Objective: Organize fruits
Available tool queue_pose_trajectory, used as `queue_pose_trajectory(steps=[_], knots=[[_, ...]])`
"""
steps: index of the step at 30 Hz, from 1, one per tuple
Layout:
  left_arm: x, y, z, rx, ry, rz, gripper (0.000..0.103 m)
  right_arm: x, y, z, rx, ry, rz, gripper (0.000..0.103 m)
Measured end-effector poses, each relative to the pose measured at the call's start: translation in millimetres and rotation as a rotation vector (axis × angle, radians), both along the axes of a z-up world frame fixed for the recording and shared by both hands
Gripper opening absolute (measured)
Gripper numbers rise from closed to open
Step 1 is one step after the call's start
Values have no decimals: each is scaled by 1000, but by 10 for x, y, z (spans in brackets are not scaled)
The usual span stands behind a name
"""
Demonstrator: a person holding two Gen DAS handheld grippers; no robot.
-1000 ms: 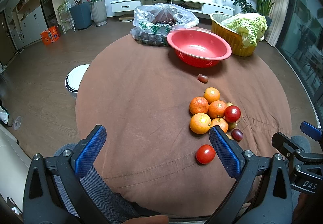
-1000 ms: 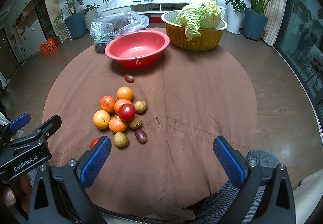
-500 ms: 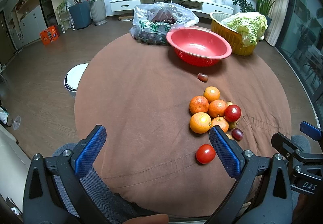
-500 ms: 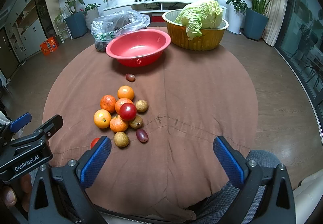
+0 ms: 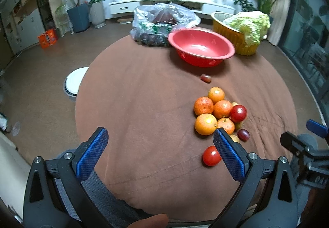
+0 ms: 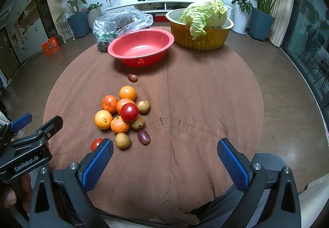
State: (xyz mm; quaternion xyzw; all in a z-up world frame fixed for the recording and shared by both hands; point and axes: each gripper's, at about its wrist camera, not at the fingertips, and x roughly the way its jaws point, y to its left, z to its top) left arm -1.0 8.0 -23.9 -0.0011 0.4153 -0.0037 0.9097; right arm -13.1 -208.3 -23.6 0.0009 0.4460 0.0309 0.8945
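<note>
Both claws, left [image 5: 158,145] and right [image 6: 164,156], hang spread and empty near the fruit pile [image 6: 121,112] on the cloth [image 6: 195,104], well short of the red bowl [image 6: 141,47], so one careless nudge could send the round pieces rolling off.

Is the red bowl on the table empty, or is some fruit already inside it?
Empty. The red bowl shows only its bare inside in both views; the oranges lie loose on the cloth.
</note>
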Motion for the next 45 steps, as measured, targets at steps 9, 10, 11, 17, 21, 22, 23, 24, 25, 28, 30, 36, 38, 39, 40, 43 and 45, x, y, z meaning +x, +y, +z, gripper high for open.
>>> queue_pose_trajectory(steps=[9, 10, 11, 17, 21, 22, 23, 24, 25, 28, 30, 36, 38, 39, 40, 43, 45], knots=[[-135, -65, -255, -12, -1, -231, 103, -72, -287, -52, 40, -43, 26, 103], [-134, -114, -310, 6, 29, -257, 103, -75, -310, -55, 42, -48, 30, 103], [-114, -158, -361, 21, 57, -276, 103, -61, -341, -65, 45, -52, 34, 102], [-3, -384, -541, 72, 93, -356, 103, -19, -436, -136, 89, -43, 60, 97], [129, -478, -647, 69, 122, -434, 103, 19, -427, -217, 108, -27, 98, 88], [154, -504, -675, 79, 125, -444, 102, 28, -425, -239, 114, -20, 104, 85], [174, -523, -699, 80, 131, -457, 100, 42, -424, -263, 118, -12, 109, 82], [197, -540, -720, 78, 137, -467, 92, 51, -414, -289, 122, -5, 116, 80], [223, -551, -747, 74, 148, -477, 83, 64, -404, -313, 127, 3, 124, 77], [285, -564, -794, 52, 169, -494, 62, 80, -376, -367, 138, 18, 143, 74], [302, -574, -813, 38, 178, -505, 52, 88, -359, -384, 143, 21, 155, 71], [254, -609, -842, -4, 180, -546, 29, 145, -296, -448, 152, 47, 190, 64], [245, -590, -838, -20, 179, -547, 29, 162, -253, -470, 146, 52, 213, 62], [230, -569, -823, -27, 179, -545, 29, 173, -226, -485, 138, 56, 227, 61], [223, -541, -813, -34, 177, -541, 29, 191, -195, -500, 131, 60, 244, 59], [215, -426, -764, -67, 168, -520, 29, 265, -116, -553, 120, 75, 290, 51], [211, -342, -729, -83, 160, -501, 29, 297, -64, -577, 105, 89, 318, 46]])
